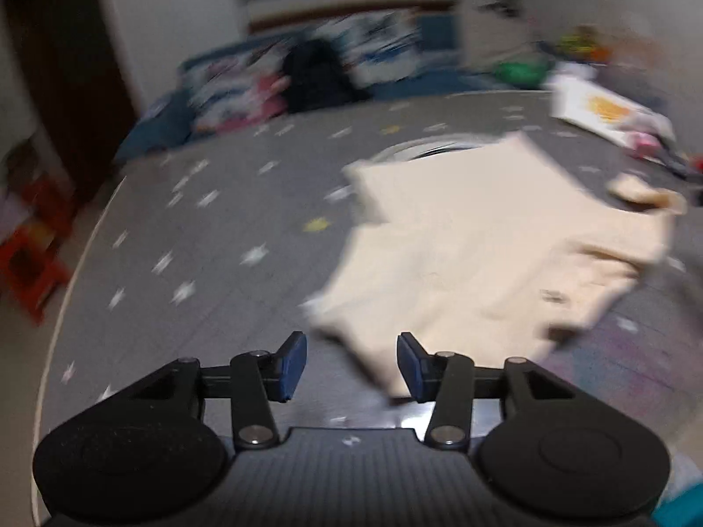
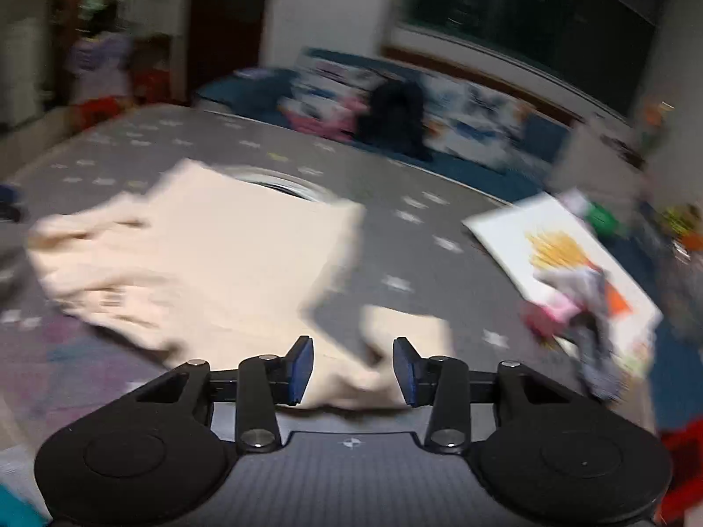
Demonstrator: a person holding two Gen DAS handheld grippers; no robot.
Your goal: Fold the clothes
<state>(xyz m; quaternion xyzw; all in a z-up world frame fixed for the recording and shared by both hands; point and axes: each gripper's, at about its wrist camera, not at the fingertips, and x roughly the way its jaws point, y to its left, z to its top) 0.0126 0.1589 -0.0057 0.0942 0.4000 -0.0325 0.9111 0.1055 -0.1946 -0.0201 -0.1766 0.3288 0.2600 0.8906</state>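
A grey surface printed with pale stars, perhaps a bed or a mat, though the blur leaves that unsettled, fills both wrist views, with a cluttered room behind it.

Nearest, the left tongs stand parted, blue pads apart with nothing pressed between them; the near corner of the cream garment lies just ahead of them and toward their right pad. The right tongs are likewise released, and a loose flap of the same cream garment lies in the gap and just beyond, though the pads do not pinch it.

Ahead of both tongs the garment lies spread on the starred surface. It seems at least partly doubled over, with a squarish panel on top and rumpled edges and a stray flap sticking out, so the fold looks under way rather than finished; the blur keeps me from counting layers. What seems left is tidying the loose ends and folding it smaller.

Farther off, to the right of the right tongs, lies a white item with a yellow print under some bunched colourful cloth, possibly more laundry. Beyond are patterned pillows and a dark window.
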